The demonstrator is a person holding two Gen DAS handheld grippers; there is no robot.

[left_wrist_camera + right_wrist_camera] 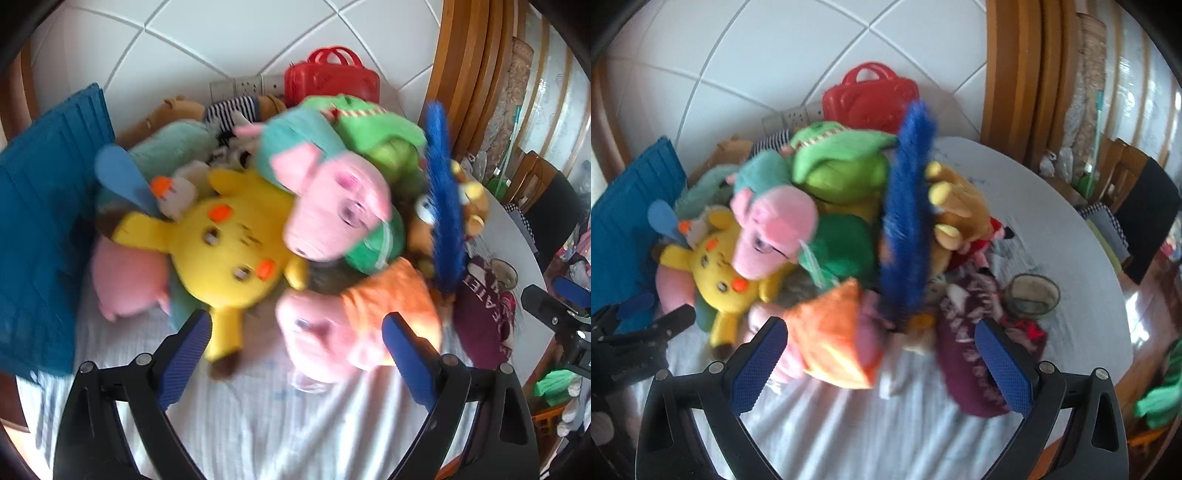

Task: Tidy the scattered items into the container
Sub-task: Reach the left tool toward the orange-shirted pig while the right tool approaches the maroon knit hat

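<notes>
Your left gripper (297, 334): glossy black plastic frame; two arms with long triangular cut-outs; round silver screws at joints; fingers (184, 354) faced with blue pads, fine diamond texture. Your right gripper (881, 349): same build; black arms, silver screws, blue textured pads (1003, 363). From right camera, your left gripper shows at left edge as black jointed bracket with blue pad; image blurred, no finer detail readable.

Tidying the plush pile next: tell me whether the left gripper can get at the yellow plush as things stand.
Probably yes. The left gripper is open, and the yellow plush lies just ahead on the white cloth, its ear near the left finger. The pink pig overlaps only its far side.
</notes>
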